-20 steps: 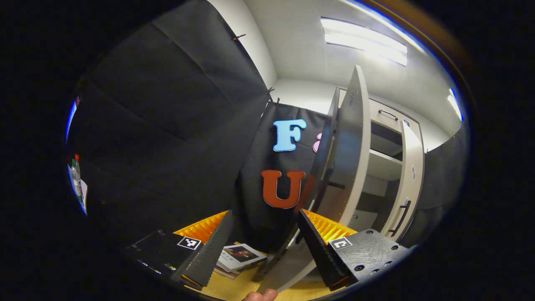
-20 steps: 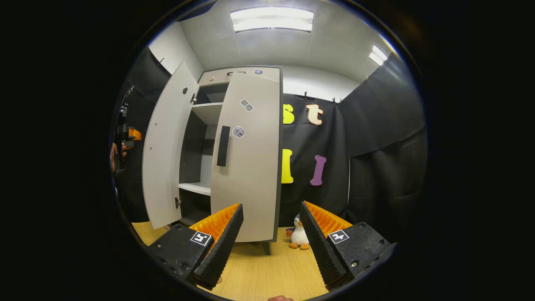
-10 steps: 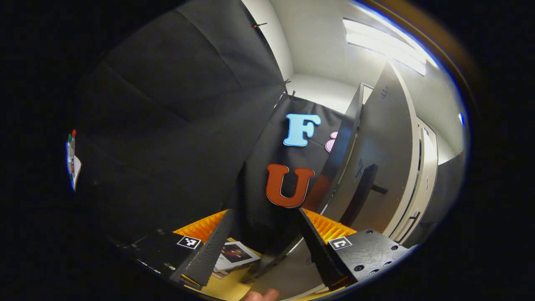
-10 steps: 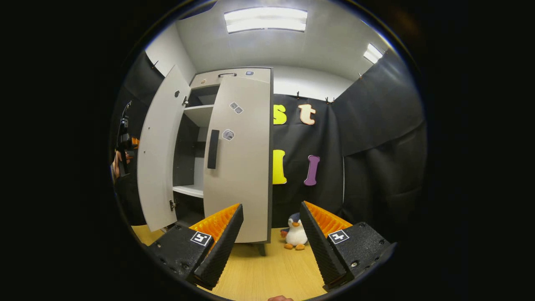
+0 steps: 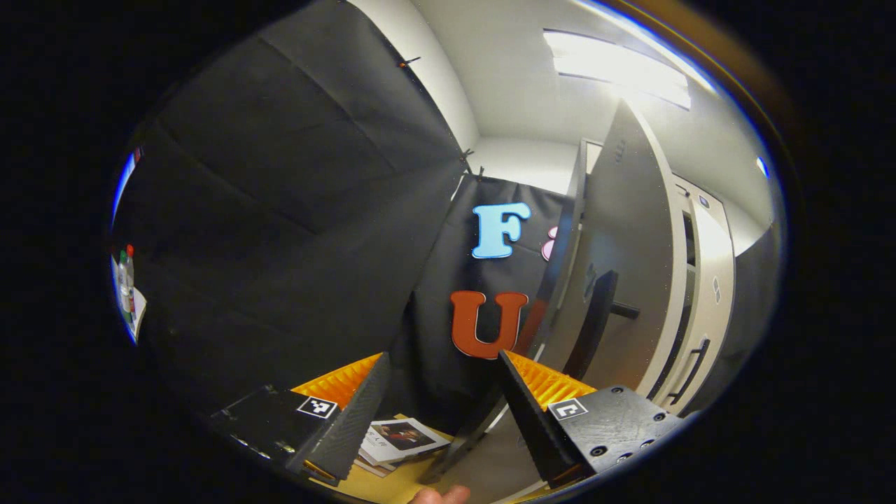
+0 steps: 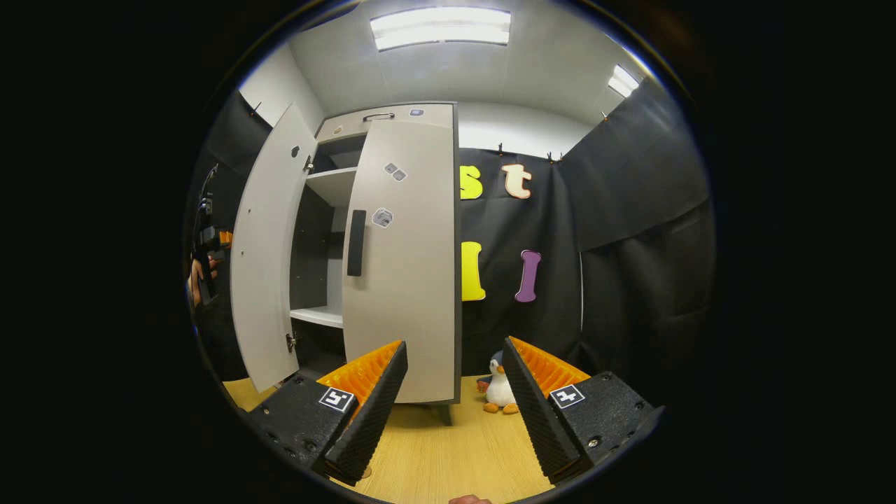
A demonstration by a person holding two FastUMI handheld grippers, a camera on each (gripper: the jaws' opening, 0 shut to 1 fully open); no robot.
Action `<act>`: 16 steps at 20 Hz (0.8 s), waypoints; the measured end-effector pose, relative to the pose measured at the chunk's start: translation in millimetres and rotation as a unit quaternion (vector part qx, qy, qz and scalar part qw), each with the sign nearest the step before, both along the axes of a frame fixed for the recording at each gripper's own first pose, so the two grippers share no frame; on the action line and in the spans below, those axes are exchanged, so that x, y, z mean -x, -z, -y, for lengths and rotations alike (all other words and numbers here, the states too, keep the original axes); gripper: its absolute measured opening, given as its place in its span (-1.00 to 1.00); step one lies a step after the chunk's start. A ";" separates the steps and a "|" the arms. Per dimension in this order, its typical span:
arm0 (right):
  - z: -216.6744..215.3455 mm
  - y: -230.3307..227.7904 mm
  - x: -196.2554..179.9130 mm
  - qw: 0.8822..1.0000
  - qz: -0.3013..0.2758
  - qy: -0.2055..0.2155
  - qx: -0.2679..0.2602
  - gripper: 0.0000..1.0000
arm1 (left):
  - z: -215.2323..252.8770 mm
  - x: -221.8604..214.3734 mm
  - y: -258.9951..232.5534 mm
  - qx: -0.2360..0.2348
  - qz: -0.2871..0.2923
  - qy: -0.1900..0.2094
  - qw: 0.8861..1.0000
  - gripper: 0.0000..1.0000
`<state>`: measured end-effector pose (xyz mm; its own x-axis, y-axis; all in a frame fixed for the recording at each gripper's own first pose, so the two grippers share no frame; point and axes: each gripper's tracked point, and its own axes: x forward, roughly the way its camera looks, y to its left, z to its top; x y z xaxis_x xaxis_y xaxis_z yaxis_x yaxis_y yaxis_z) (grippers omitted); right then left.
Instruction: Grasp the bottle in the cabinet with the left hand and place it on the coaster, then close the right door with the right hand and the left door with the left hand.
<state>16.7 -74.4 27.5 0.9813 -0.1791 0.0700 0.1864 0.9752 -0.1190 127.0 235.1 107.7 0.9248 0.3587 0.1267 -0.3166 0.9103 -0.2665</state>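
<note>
Right gripper [image 6: 453, 392] spread wide and empty above the wooden floor [image 6: 455, 455], facing the cabinet [image 6: 392, 115], whose right door [image 6: 409, 266] looks shut or nearly so while the left door [image 6: 266, 245] stands ajar, with shelves [image 6: 329, 185] visible in the gap; a plush penguin [image 6: 500, 385] sits on the floor just beside the cabinet's foot. Left gripper [image 5: 441, 402] likewise wide and empty, close against the outer face of the left door [image 5: 626, 238] near its dark handle [image 5: 591, 322] (contact with the door cannot be told), some booklets [image 5: 402, 437] on the floor below. Bottles [image 5: 126, 280] show small at the far left edge of the left gripper view, too small to tell whether on a coaster.
</note>
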 end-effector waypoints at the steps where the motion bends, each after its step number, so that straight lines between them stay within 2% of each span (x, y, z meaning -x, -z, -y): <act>1: -1.0 -1.0 -0.3 1.000 -0.001 -0.001 -0.001 0.67 | 8.7 -1.3 2.2 0.006 0.000 0.012 1.000 0.87; 5: -6.0 -7.4 -1.3 1.000 0.002 -0.006 -0.002 0.67 | 46.1 -13.2 5.4 0.035 0.012 0.059 0.998 0.87; 10: 1.8 -9.2 11.3 1.000 -0.003 0.009 -0.004 0.67 | 86.9 -32.2 10.4 0.046 0.016 0.112 0.993 0.87; 11: 5.0 -7.6 14.0 1.000 -0.003 0.016 -0.005 0.67 | 92.4 -35.6 12.7 0.046 0.013 0.117 0.992 0.99; 12: 8.0 -7.8 15.7 1.000 -0.002 0.024 -0.007 0.67 | 98.0 -39.7 13.0 0.044 0.012 0.122 0.991 0.87; 15: 12.8 -7.1 22.1 0.999 0.001 0.035 -0.020 0.67 | 120.6 -53.8 15.2 0.039 0.005 0.148 0.988 0.87; 16: 13.6 -7.3 23.6 0.999 0.001 0.038 -0.022 0.67 | 123.7 -56.1 17.2 0.041 0.000 0.150 0.988 0.99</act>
